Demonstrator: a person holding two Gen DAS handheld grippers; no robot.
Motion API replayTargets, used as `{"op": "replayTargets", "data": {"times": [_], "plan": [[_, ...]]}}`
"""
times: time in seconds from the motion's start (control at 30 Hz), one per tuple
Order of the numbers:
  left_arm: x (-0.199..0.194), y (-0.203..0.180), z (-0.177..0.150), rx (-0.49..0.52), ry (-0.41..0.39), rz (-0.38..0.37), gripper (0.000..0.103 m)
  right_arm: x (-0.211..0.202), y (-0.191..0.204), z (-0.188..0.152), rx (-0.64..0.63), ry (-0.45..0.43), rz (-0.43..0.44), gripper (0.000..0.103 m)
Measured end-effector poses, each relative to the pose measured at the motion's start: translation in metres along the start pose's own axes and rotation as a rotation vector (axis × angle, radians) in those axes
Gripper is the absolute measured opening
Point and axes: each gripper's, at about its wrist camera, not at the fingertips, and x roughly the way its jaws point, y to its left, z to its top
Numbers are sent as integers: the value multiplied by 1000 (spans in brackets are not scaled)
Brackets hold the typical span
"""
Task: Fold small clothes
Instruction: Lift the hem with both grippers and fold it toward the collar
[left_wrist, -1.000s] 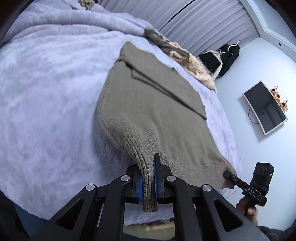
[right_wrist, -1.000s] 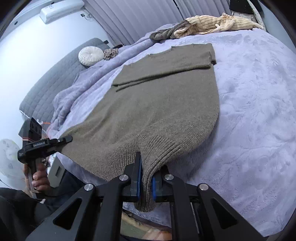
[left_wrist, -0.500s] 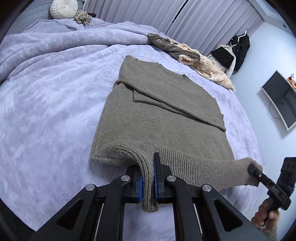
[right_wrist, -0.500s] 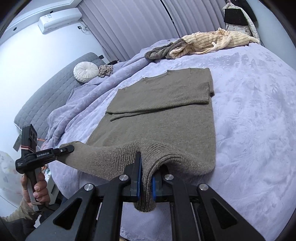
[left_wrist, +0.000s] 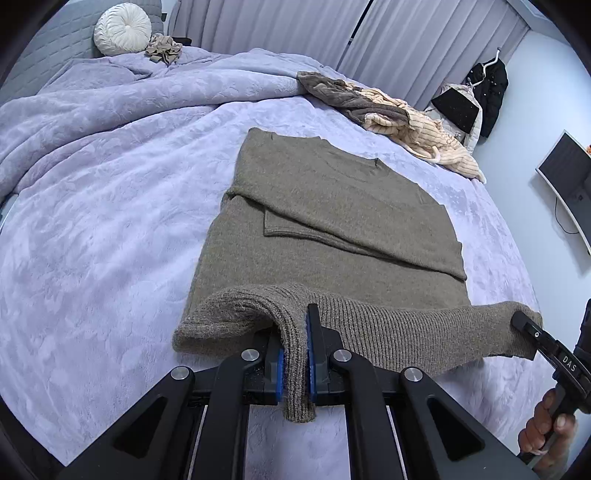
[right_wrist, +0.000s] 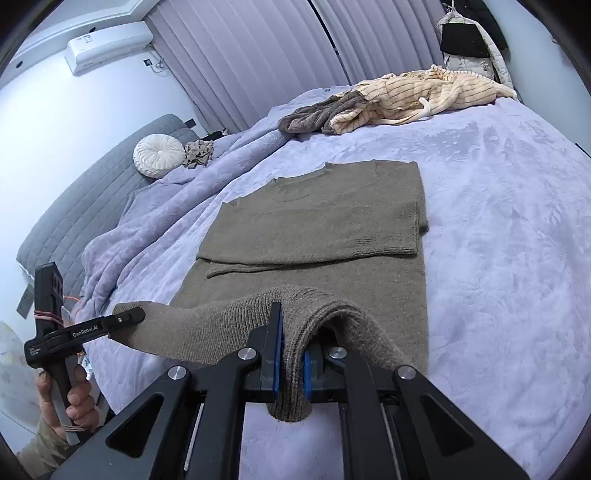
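Both claws, left (left_wrist: 295, 354) and right (right_wrist: 291, 363), still pinching the sweater (left_wrist: 332, 206) hem, have carried it further over the body.

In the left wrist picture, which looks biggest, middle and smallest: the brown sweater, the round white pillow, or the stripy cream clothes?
1. The brown sweater, biggest by far.
2. The stripy cream clothes.
3. The round white pillow, smallest.
The pillow and the stripy clothes lie farther from the camera, so their true sizes stay unsure.

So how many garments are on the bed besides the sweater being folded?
3, apart from the brown sweater: a grey-brown garment and a cream striped one heaped together at the far edge, and a small beige crumpled piece beside the round pillow. The heap may hide more.
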Motion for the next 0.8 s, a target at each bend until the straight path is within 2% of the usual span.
{"op": "replayTargets", "data": {"times": [0.43, 0.8], "plan": [[15, -18, 51, 11, 3, 7, 10, 17, -7, 39, 4, 12, -56, 9], [44, -31, 97, 28, 8, 18, 10, 45, -18, 84, 7, 29, -72, 9]]}}
